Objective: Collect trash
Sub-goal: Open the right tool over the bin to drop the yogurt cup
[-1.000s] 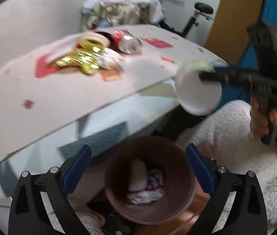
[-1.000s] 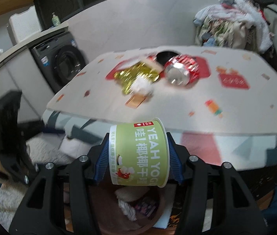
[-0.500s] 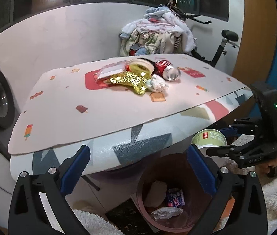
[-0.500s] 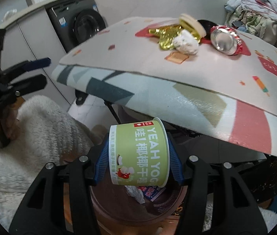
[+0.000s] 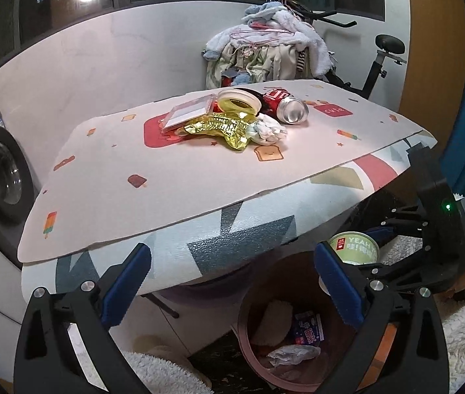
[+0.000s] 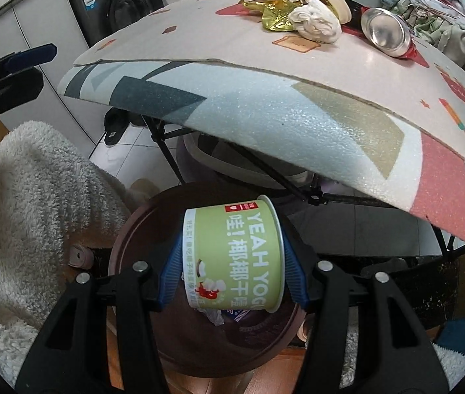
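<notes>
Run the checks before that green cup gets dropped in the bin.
1. Right gripper shut on cup: ok.
2. Cup over bin mouth: ok, the rim rings it in the right wrist view.
3. Bin has room: ok, only a few scraps at the bottom.
4. Left gripper clear of the drop: ok, open and empty.
5. Cup empty inside: cannot tell.
6. Table trash remaining: not ok, can, foil and tissue still there.

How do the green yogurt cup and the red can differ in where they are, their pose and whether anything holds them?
The green yogurt cup is clamped in the right tool over the bin; the red can lies free on the table. The cup is paper-like and wide; the can is metal with a shiny end. Both lie sideways.
</notes>
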`<action>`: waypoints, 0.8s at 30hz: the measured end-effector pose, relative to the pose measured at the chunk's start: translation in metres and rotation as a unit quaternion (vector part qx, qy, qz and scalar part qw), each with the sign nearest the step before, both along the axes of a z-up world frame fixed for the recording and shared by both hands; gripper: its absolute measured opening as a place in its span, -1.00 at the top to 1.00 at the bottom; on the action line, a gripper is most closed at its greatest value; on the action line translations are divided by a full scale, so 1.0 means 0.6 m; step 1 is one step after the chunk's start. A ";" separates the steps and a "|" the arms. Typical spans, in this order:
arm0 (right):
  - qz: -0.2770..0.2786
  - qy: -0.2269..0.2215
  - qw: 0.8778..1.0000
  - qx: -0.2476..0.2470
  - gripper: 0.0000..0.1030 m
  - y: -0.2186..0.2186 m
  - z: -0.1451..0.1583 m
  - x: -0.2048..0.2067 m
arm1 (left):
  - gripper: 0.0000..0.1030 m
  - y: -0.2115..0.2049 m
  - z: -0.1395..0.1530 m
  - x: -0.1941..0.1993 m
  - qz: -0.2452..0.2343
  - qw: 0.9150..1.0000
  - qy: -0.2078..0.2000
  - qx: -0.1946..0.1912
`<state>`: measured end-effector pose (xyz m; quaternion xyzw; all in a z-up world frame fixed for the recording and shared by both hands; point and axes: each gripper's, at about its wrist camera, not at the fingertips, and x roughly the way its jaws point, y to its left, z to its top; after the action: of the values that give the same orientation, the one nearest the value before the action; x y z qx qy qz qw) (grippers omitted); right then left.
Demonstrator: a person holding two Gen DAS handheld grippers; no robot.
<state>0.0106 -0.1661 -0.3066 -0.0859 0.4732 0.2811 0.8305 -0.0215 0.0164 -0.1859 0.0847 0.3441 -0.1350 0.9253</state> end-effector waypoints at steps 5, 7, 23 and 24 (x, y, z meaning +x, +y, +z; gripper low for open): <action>-0.004 0.002 1.000 0.001 -0.08 -0.002 0.000 -0.001 | -0.89 0.007 -0.001 0.004 0.006 1.000 0.006 -0.011; -0.003 0.001 1.000 0.001 -0.09 -0.002 0.000 0.000 | -0.89 0.010 -0.003 0.007 0.008 1.000 0.012 -0.015; -0.053 -0.055 0.995 0.062 -0.89 -0.051 0.058 -0.003 | -0.89 0.028 -0.002 0.015 0.049 0.999 0.013 -0.021; -0.061 -0.062 0.994 0.072 -0.89 -0.060 0.067 -0.002 | -0.89 0.029 -0.001 0.015 0.055 0.998 0.011 -0.019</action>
<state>0.0095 -0.2019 -0.2664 -0.0139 0.4039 0.2570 0.8779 -0.0126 0.0339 -0.1865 0.0465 0.3556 -0.0911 0.9290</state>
